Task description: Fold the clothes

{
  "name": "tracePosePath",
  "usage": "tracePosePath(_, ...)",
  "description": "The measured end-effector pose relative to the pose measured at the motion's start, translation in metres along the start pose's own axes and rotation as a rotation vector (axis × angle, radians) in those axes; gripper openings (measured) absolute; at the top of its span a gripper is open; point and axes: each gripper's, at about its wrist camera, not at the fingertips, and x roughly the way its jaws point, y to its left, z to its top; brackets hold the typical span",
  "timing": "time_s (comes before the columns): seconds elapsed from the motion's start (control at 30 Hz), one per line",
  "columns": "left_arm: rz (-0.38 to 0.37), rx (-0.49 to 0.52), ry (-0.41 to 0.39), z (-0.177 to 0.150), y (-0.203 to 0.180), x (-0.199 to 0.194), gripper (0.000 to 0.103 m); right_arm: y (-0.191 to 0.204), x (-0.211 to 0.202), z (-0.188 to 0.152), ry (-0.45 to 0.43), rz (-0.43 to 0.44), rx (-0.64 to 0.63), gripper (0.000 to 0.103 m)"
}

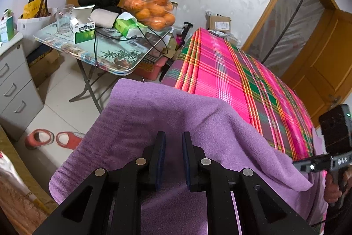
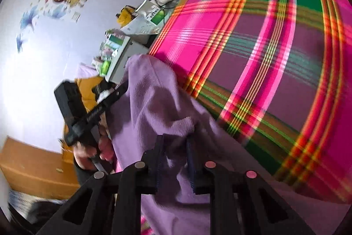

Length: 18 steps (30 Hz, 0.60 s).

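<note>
A purple fleece garment [image 1: 158,120] lies draped over the near edge of the bed with the pink plaid sheet [image 1: 231,72]. My left gripper [image 1: 173,140] sits over the garment with its jaws a small gap apart; cloth shows between the fingers, and I cannot tell if it is clamped. In the right wrist view my right gripper [image 2: 175,142] has a bunched fold of the purple garment [image 2: 154,102] between its fingers and is closed on it. The other gripper shows in each view, at the right edge [image 1: 330,147] and at the left [image 2: 88,116].
A folding table [image 1: 72,45] to the left of the bed carries a bag of oranges [image 1: 149,8], boxes, a glass and cables. A grey drawer unit [image 1: 15,85] and red slippers [image 1: 52,138] are on the floor at left. A wooden door [image 1: 319,58] is at right.
</note>
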Motion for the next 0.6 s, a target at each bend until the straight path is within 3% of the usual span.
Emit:
tracePosePath(0.03, 0.0, 0.0, 0.0, 0.0, 0.0, 0.0, 0.015, -0.005, 0.0, 0.003, -0.014, 0.017, 0.03, 0.017)
tracePosePath(0.07, -0.001, -0.001, 0.0, 0.0, 0.0, 0.0, 0.015, -0.01, -0.003, 0.006, -0.042, 0.023, 0.049, 0.005)
tracePosePath(0.1, 0.0, 0.0, 0.0, 0.0, 0.0, 0.0, 0.015, -0.011, -0.004, 0.007, -0.069, 0.016, 0.05, 0.002)
tracePosePath(0.27, 0.018, 0.031, -0.001, 0.003, -0.004, -0.002, 0.016, 0.002, -0.023, 0.006, -0.179, -0.018, -0.032, 0.002)
tracePosePath(0.4, 0.014, 0.036, -0.027, 0.01, -0.006, -0.009, 0.016, -0.013, -0.059, 0.012, -0.308, -0.081, 0.005, 0.002)
tracePosePath(0.6, 0.018, 0.049, -0.037, 0.024, -0.008, -0.007, 0.016, -0.049, -0.054, 0.013, -0.299, -0.147, 0.1, 0.002)
